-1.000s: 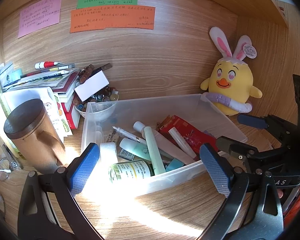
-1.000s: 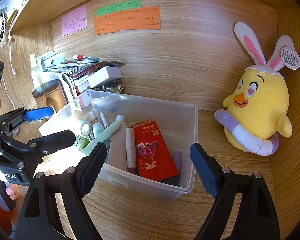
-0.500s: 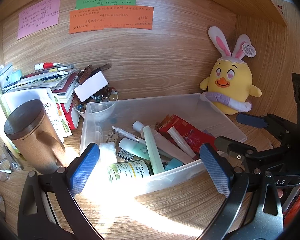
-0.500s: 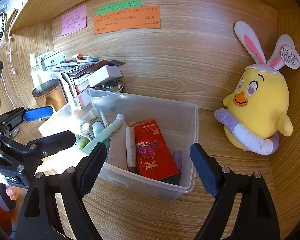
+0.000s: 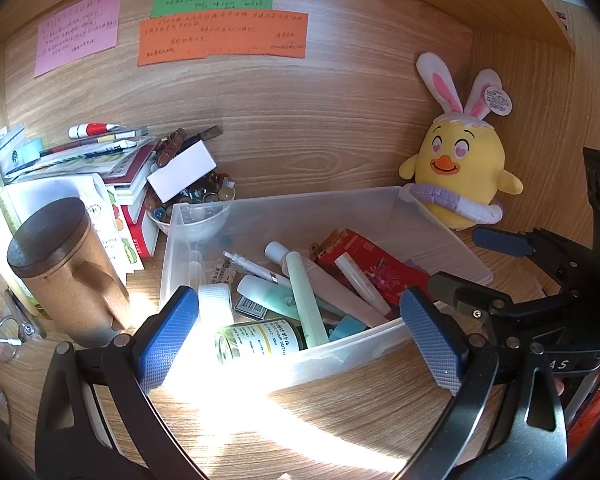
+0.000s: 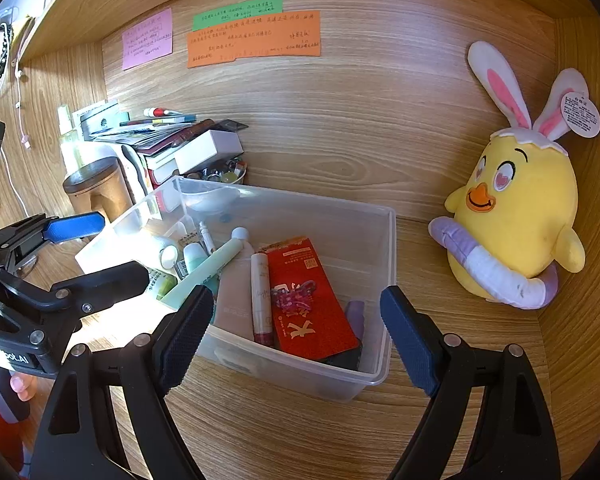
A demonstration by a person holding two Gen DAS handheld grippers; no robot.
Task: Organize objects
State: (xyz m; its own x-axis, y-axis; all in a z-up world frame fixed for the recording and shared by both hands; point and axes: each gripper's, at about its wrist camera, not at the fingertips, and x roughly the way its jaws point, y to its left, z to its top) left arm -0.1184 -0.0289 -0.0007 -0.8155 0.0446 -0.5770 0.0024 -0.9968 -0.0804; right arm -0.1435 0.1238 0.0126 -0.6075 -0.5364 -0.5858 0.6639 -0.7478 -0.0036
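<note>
The left gripper (image 5: 296, 336) fills the bottom of the left wrist view, its blue-padded jaws spread wide with nothing between them, poised over the near wall of the clear plastic bin (image 5: 380, 204) at the frame's centre. The right gripper (image 6: 296, 328) sits low in the right wrist view, jaws likewise wide apart and empty, straddling the bin's near right corner without touching it.

Inside the bin, seen from the left wrist view, a small green-labelled bottle (image 5: 256, 342) lies on its side against the near wall in bright sun, just right of a white tape roll (image 5: 216, 302). A pale green tube (image 5: 304, 296) runs diagonally across the middle, beside a teal tube (image 5: 268, 296) and a white pen (image 5: 248, 266). A red packet (image 5: 364, 256) lies toward the right with a white lip-balm stick (image 5: 360, 278) across it. In the right wrist view a pink hair clip (image 6: 294, 298) rests on that packet.

Left of the bin stands a cork-brown mug (image 5: 66, 268) with a dark lid; behind it a stack of books (image 5: 112, 168) and a small bowl of marbles (image 5: 192, 204). At the upper right, a yellow chick plush (image 5: 460, 172) with rabbit ears sits well apart against the wooden back wall, which carries coloured notes (image 5: 220, 36).
</note>
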